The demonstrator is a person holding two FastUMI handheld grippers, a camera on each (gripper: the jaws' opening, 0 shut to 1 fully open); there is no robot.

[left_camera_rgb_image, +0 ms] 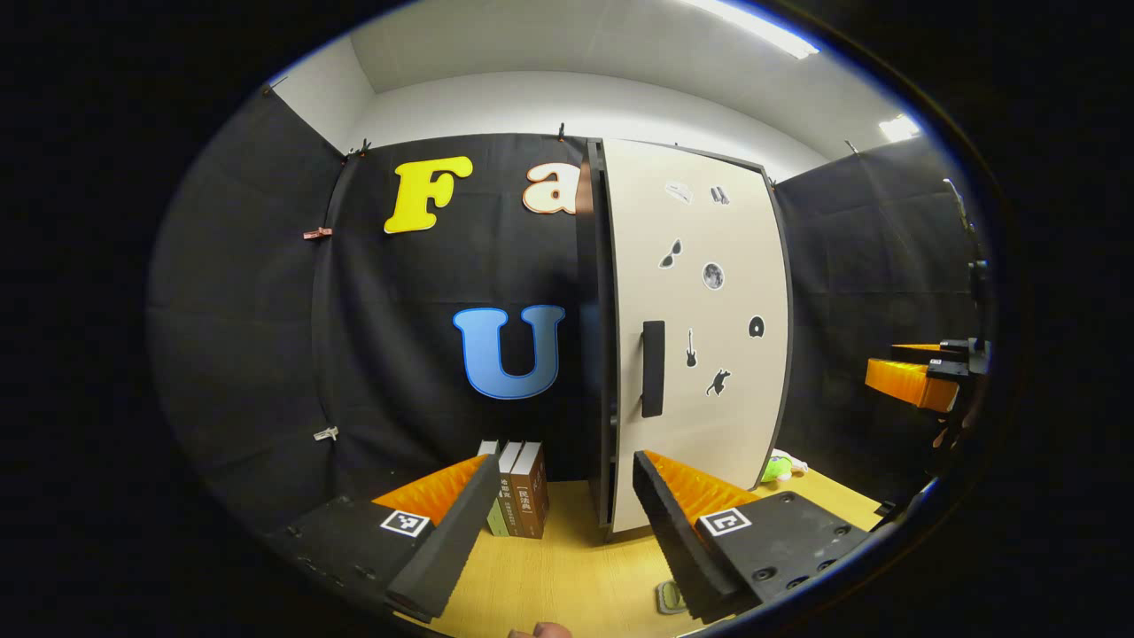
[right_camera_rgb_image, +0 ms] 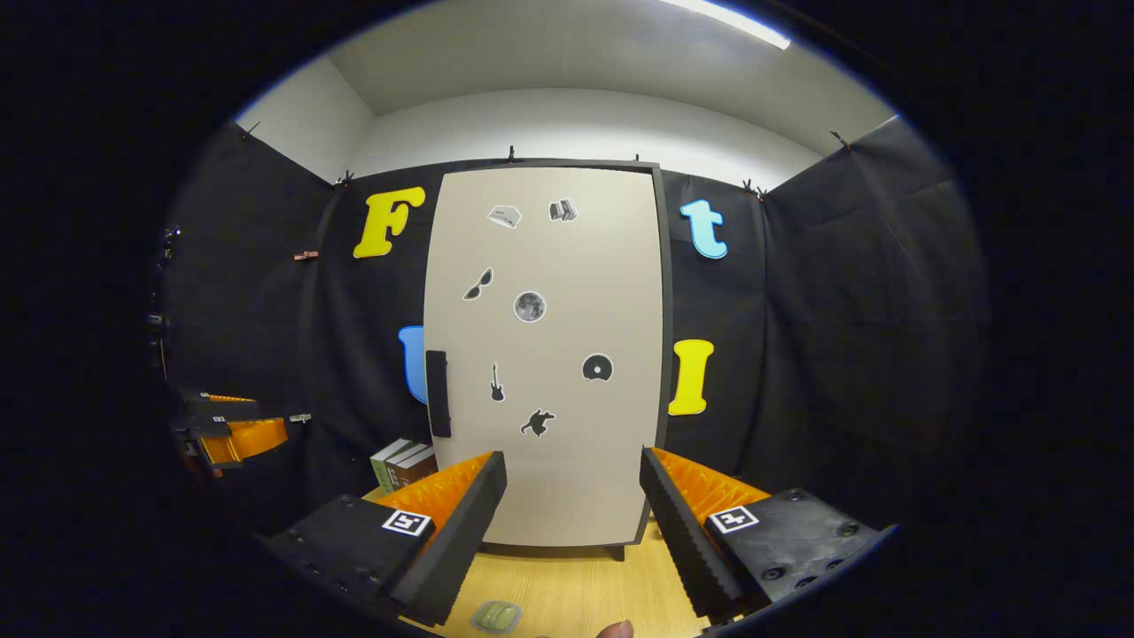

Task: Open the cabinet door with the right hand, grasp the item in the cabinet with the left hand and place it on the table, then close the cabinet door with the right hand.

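One cabinet door (right_camera_rgb_image: 545, 354) seen closed with one dark handle (right_camera_rgb_image: 437, 393), seven small stickers counted on it, three books (left_camera_rgb_image: 518, 501) stood upright on the table (left_camera_rgb_image: 567, 576) beside the cabinet, left gripper (left_camera_rgb_image: 563, 523) spread wide – nothing held, right gripper (right_camera_rgb_image: 571, 527) spread too, item inside cannot be told.

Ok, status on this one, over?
Left tool open, empty. Right tool open, empty. Beige cabinet door with black handle closed. Nothing blocking.
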